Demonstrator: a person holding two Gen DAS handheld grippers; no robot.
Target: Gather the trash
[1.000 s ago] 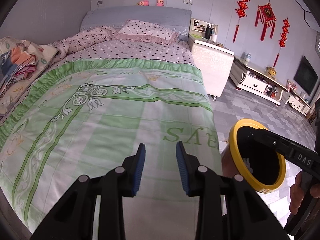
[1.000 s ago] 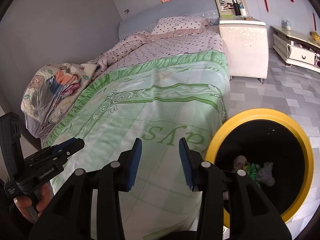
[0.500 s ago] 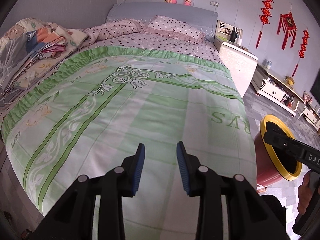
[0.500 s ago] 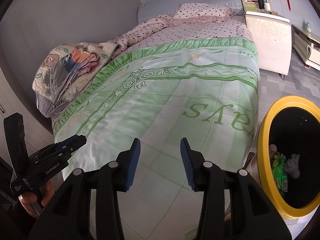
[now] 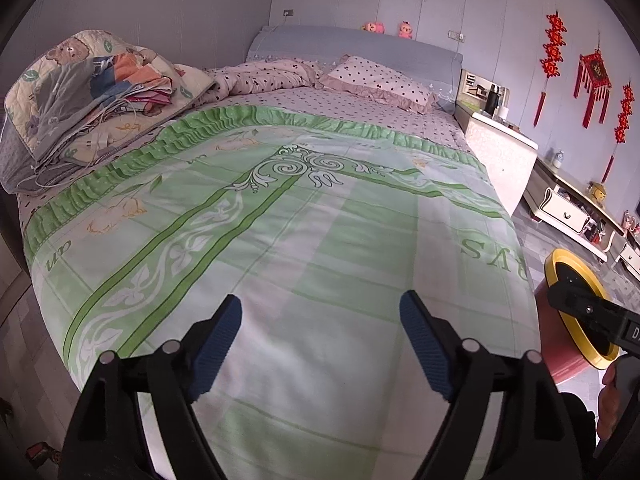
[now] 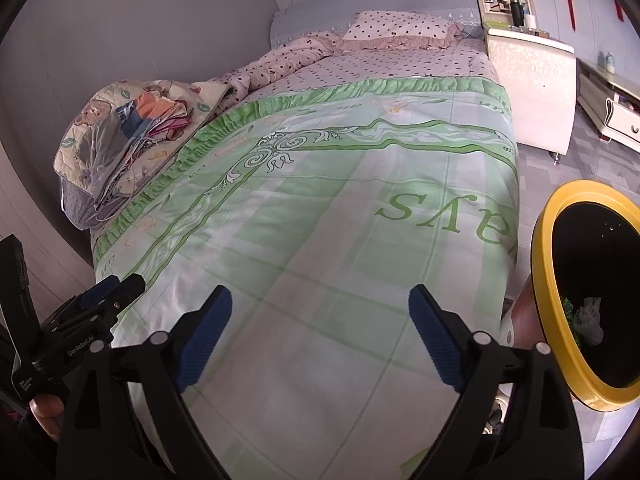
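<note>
Both jaws opening wide with nothing between them: left gripper (image 5: 320, 316) and right gripper (image 6: 320, 308) hovering over the green bedspread (image 5: 320, 220). Collected trash (image 6: 588, 318) lying in the yellow-rimmed bin (image 6: 540, 260) beside the bed; crumpled, probably light and soft, best pinched gently across the bulk

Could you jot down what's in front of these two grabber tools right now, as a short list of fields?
Place: bedroom, at the foot of a bed
Bed cover: green and white patterned quilt, spread flat
Bin: red bin with yellow rim, on the floor to the right of the bed's foot
Bin contents: crumpled white and green trash
Left gripper: jaws opening, nothing between them
Right gripper: jaws opening, nothing between them
Far left of the bed: folded cartoon-print blanket pile
Loose trash on the quilt: none visible
</note>
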